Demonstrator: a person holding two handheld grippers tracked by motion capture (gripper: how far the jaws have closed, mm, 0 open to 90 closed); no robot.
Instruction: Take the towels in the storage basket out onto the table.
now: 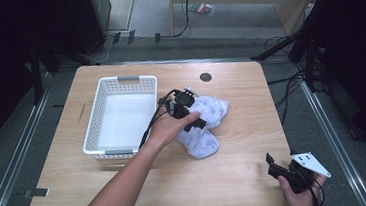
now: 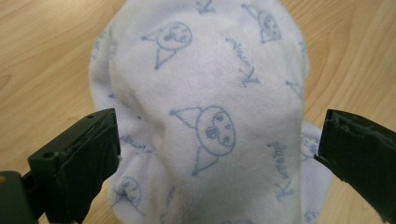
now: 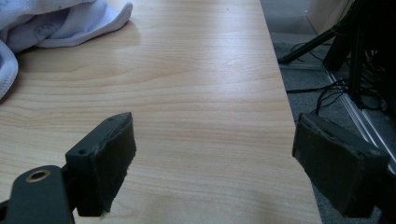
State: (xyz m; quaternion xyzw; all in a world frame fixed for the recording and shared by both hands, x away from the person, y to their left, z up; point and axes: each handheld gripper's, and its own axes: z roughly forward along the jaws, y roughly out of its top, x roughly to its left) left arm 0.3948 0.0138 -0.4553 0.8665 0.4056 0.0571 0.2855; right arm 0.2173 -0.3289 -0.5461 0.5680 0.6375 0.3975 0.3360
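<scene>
Cloth (image 2: 205, 116), white with blue prints, lies bunched mid-table just right of the basket (image 1: 101, 102). Near edge: right gripper (image 1: 280, 167) low at the table's (image 1: 237, 173) right front corner, jaws spread over bare wood, holding nothing. Farther in: left gripper (image 1: 192, 114) over the cloth, jaws spread wide either side of the bunch, pads clear of it.

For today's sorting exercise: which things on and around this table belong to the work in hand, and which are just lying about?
In the work:
cloth, white with blue drawings
left tongs, open around the cloth
white basket, beside the cloth

Lying about:
right tongs, open over bare table
black round cap in the tabletop
cables on the floor
</scene>
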